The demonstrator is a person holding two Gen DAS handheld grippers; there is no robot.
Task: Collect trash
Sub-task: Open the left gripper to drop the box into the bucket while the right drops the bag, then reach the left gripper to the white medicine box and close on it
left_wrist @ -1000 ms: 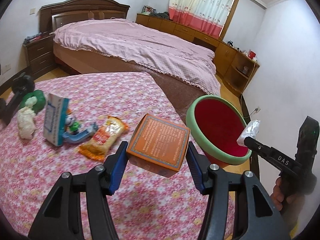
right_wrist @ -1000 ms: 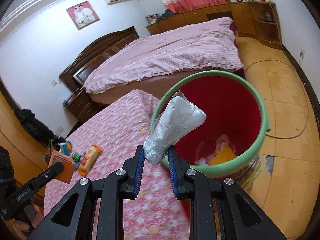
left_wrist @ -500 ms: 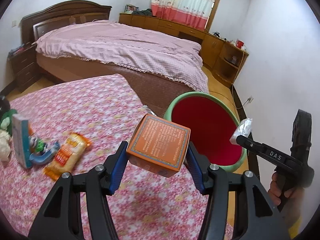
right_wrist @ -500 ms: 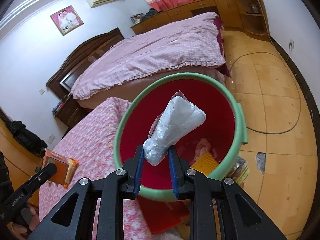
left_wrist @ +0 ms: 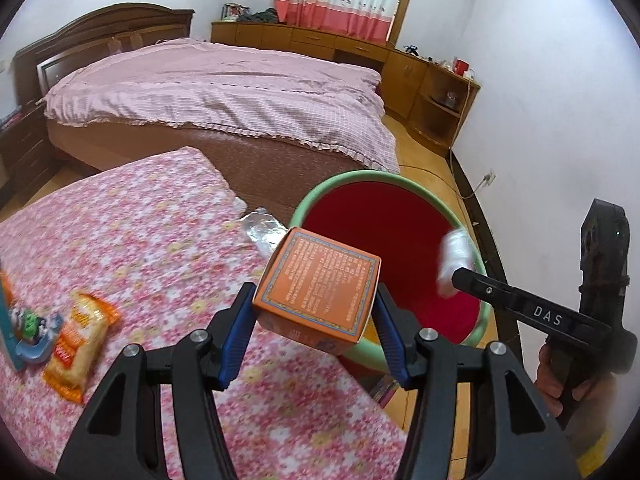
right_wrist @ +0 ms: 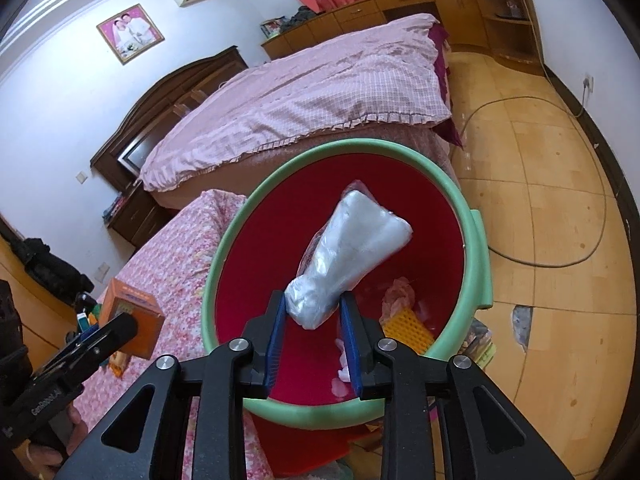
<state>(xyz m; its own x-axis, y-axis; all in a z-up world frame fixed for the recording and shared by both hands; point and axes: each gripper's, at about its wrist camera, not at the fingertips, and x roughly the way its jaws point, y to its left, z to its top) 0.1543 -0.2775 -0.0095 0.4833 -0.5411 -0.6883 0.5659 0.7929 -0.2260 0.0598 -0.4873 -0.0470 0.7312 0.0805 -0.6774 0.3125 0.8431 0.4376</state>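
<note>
Two pieces of trash are in hand, one per gripper.

Left wrist view: the left gripper (left_wrist: pixel 316 330) carries an orange box (left_wrist: pixel 318 286) clamped between its blue fingers (left_wrist: pixel 236 334), which are spread wide to span the box sides. The box sits tilted, clear of the flowered desk (left_wrist: pixel 140 240) and just short of the red bin (left_wrist: pixel 394 248). It is judged light, thin cardboard: stiff across its flat faces but liable to crush, so the hold belongs on opposite side walls near the edges with moderate pressure. An orange snack packet (left_wrist: pixel 78 344) and a foil scrap (left_wrist: pixel 262 226) lie on the desk. The right gripper (left_wrist: pixel 458 276) shows at the right edge with a white bundle at its tip, over the bin.

Right wrist view: the right gripper (right_wrist: pixel 313 320) pinches a plastic bag (right_wrist: pixel 348 252) by its lower end; its fingers (right_wrist: pixel 276 340) are closed to a narrow gap on the bunched film. The bag hangs directly above the bin's opening (right_wrist: pixel 476 240), where other trash is visible at the bottom. The bag is judged light, soft and slippery; a gathered end gives the firmest purchase. The box appears at the left, in the left gripper.
</note>
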